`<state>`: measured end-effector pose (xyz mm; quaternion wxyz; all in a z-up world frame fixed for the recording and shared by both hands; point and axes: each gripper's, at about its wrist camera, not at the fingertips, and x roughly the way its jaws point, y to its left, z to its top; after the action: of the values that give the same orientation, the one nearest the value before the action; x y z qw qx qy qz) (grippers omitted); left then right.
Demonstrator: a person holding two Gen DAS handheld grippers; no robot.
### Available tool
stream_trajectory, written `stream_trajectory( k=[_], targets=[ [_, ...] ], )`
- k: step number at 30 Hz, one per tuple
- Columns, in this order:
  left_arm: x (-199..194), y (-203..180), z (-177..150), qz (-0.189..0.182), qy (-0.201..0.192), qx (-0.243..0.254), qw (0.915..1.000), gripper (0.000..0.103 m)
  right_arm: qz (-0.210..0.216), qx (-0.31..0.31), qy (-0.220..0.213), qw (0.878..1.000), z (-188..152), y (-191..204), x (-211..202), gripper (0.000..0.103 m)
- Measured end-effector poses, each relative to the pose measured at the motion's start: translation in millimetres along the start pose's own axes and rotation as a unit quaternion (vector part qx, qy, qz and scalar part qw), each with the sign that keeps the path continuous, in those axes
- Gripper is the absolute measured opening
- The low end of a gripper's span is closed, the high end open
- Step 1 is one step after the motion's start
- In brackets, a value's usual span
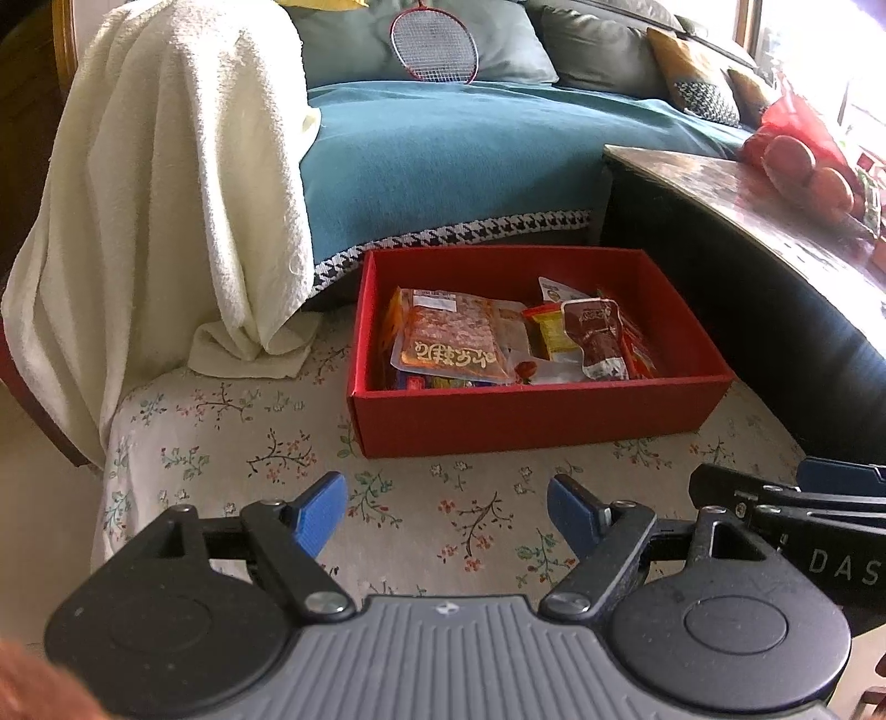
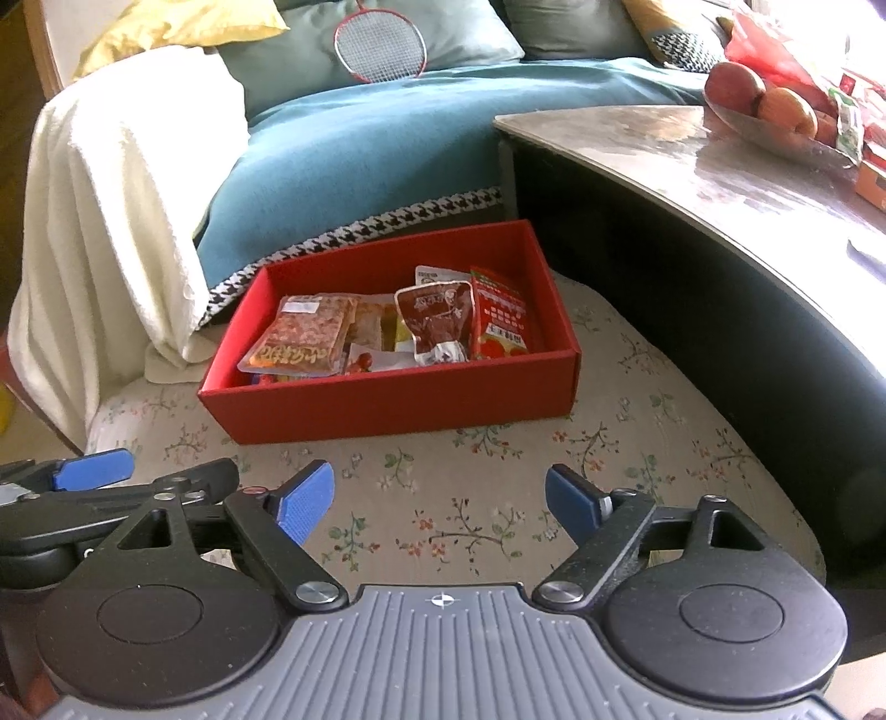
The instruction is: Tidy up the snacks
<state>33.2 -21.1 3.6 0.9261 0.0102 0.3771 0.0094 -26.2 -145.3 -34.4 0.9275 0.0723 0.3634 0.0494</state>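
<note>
A red box stands on a floral cushion and holds several snack packets. Among them are an orange packet with gold lettering and a dark brown pouch. The box also shows in the right wrist view, with the brown pouch and a red packet. My left gripper is open and empty, short of the box. My right gripper is open and empty, beside the left one.
A cream towel hangs over a chair at the left. A sofa with a teal blanket and a badminton racket lies behind. A dark table with a bowl of fruit stands at the right.
</note>
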Motion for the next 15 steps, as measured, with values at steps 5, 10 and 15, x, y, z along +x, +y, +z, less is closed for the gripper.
stream_trajectory(
  k=[5,10,15],
  targets=[
    [-2.9,-2.2,-4.0,-0.002,-0.002,0.005,1.0000,0.073,-0.003,0.011,0.001,1.000,-2.4,-4.4,-1.3,0.088],
    [-1.9,-0.6,-4.4,-0.003,-0.002,0.003,1.0000,0.074,0.002,0.008,0.003,1.000,-4.7,-2.8,-4.1,0.090],
    [-2.4,1.7,-3.3,-0.008,-0.004,-0.005,0.9999,0.074,-0.001,0.012,0.009,1.000,-4.8,-4.9,-1.1,0.090]
  ],
)
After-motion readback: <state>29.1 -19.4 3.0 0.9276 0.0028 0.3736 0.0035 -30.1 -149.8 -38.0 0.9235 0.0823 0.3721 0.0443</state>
